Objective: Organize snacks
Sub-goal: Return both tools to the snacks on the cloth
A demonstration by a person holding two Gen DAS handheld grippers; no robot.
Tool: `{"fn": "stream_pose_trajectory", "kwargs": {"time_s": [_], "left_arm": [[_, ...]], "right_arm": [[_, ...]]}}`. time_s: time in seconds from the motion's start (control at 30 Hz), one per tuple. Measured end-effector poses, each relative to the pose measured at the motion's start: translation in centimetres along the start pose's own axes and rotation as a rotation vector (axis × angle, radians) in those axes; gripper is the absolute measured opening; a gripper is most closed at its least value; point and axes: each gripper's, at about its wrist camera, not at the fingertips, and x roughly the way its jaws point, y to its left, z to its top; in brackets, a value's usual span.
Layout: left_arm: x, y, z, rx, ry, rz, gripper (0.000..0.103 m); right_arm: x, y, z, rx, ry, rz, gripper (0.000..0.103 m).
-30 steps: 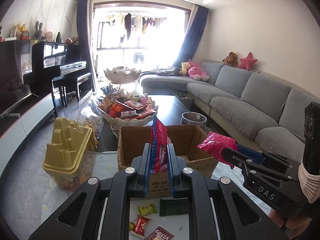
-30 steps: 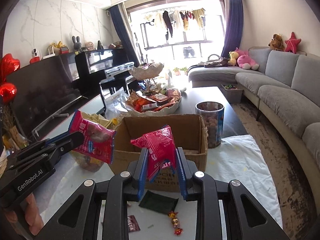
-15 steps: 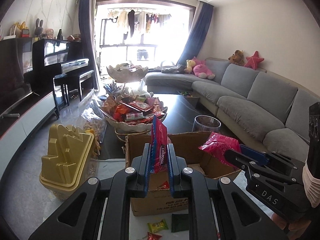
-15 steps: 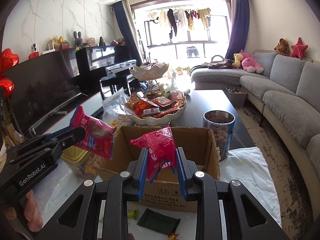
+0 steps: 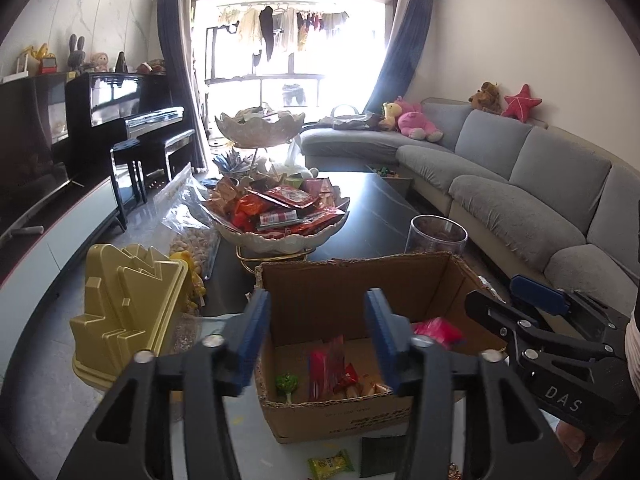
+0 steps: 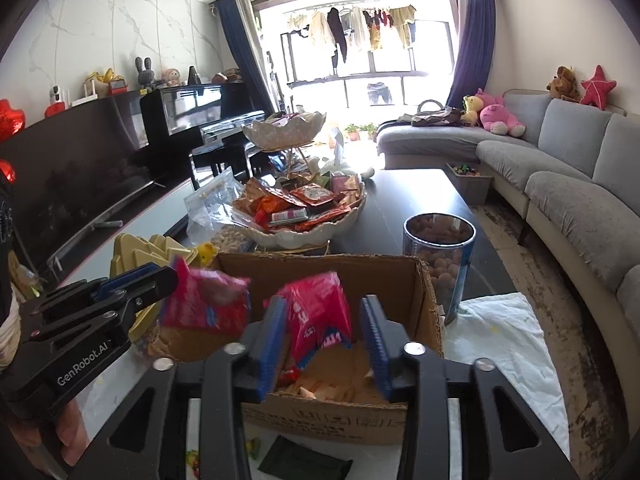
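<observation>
An open cardboard box (image 5: pixel 352 276) (image 6: pixel 320 268) stands in front of both grippers. My left gripper (image 5: pixel 316 340) is open over its near edge; a red snack packet (image 5: pixel 324 368) falls into the box, blurred in the right wrist view (image 6: pixel 204 304). My right gripper (image 6: pixel 324 340) is open, and a pink-red packet (image 6: pixel 316 316) is loose between its jaws above the box, also seen in the left wrist view (image 5: pixel 436 330). Small sweets (image 5: pixel 352 384) lie on the box floor.
A white bowl of snack packets (image 5: pixel 280 216) (image 6: pixel 304 208) sits behind the box. A clear jar of round snacks (image 6: pixel 440 264) stands to the right, a yellow plastic container (image 5: pixel 128 308) to the left. Loose packets (image 5: pixel 330 462) and a dark sachet (image 6: pixel 304 460) lie before the box.
Both grippers have moved forward over the box and opened. The two red packets they held have been let go and drop into the box.
</observation>
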Motion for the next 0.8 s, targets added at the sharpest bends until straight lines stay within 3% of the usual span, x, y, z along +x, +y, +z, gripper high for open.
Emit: {"fn": "stream_pose_trajectory", "kwargs": {"time_s": [0.03, 0.27, 0.8], "left_arm": [[-0.2, 0.0, -0.1, 0.005, 0.001, 0.018, 0.059], [-3.0, -0.2, -1.9, 0.035, -0.002, 0.077, 0.068], [-8.4, -0.5, -5.1, 0.037, 0.010, 0.068, 0.072]], "right_arm": [[-0.2, -0.1, -0.1, 0.006, -0.007, -0.012, 0.065], [-1.9, 0.1, -1.1, 0.004, 0.005, -0.009, 0.069], [-6.4, 0.6, -3.7, 0.017, 0.045, -0.031, 0.073]]}}
